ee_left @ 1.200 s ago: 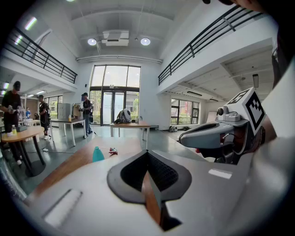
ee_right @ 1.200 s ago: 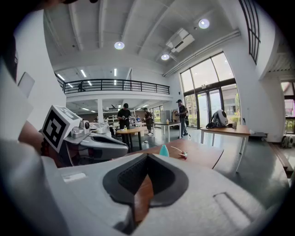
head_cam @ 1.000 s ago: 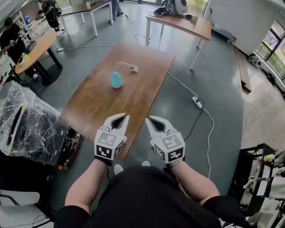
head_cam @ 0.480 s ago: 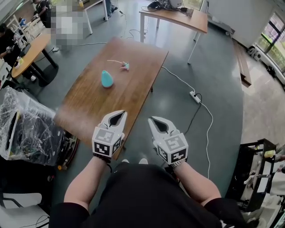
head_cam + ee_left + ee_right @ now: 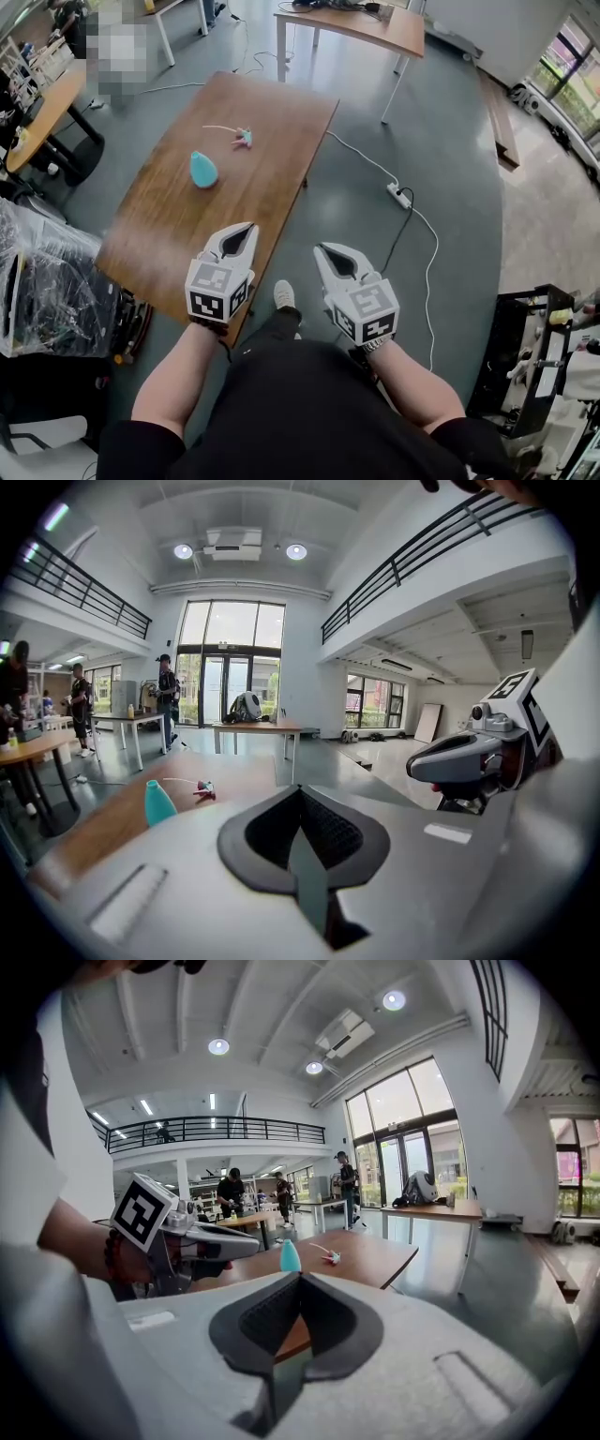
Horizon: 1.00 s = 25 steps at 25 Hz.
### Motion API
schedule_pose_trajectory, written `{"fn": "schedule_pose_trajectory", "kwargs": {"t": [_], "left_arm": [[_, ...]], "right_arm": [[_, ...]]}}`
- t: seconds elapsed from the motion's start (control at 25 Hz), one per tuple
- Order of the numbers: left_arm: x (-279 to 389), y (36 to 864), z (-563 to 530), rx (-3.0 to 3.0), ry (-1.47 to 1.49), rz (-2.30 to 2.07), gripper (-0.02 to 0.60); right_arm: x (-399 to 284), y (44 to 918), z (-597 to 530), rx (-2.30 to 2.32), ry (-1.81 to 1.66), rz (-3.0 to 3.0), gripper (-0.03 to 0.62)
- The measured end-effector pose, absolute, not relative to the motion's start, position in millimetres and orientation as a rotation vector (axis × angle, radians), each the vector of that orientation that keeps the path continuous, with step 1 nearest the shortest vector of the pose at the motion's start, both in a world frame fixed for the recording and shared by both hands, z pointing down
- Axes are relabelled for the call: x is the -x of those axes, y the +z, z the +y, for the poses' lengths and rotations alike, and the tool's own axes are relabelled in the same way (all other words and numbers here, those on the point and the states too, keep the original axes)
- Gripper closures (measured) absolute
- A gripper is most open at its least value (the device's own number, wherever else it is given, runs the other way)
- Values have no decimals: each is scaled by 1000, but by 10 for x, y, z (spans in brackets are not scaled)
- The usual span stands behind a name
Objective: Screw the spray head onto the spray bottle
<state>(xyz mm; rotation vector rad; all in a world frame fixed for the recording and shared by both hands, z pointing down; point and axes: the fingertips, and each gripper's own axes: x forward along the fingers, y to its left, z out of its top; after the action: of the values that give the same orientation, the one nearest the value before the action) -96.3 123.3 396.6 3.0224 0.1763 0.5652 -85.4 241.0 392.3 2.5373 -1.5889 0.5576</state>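
Both grippers are shut tight, jaws pressed together, nothing between them. The left gripper [image 5: 246, 228] hangs over the near edge of the wooden table [image 5: 178, 234], close to its near right corner. The right gripper [image 5: 322, 248] is level with it, off the table's right edge and over the grey floor [image 5: 375, 253]. They sit side by side, apart, both pointing toward the far end.

Nothing is touched. Ahead of the left gripper, well apart from it, the spray bottle [image 5: 202, 170] stands upright around the middle of the table, a little toward the left edge. It is a small teal bottle, rounded at the base and narrowing to an open neck with no cap on it.

Beyond that, nearer the far edge, the spray head [image 5: 245, 138] lies on its side, pale with a touch of pink, its thin white tube trailing toward the left edge. Head and bottle are near each other, not touching.
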Motion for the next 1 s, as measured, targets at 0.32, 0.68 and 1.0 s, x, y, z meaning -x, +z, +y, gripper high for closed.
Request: {"fn": "schedule_pose_trajectory", "kwargs": {"t": [0.32, 0.68, 1.0], "left_arm": [[620, 4193, 957, -2961, 564, 79, 565], [221, 4498, 504, -2845, 534, -103, 548], [151, 4514, 212, -2784, 486, -252, 537]], "right_arm": [[416, 4032, 2128, -2469, 580, -1616, 603], [-178, 4230, 1536, -2271, 642, -1695, 603], [-379, 4179, 884, -2088, 602, -1821, 603]]}}
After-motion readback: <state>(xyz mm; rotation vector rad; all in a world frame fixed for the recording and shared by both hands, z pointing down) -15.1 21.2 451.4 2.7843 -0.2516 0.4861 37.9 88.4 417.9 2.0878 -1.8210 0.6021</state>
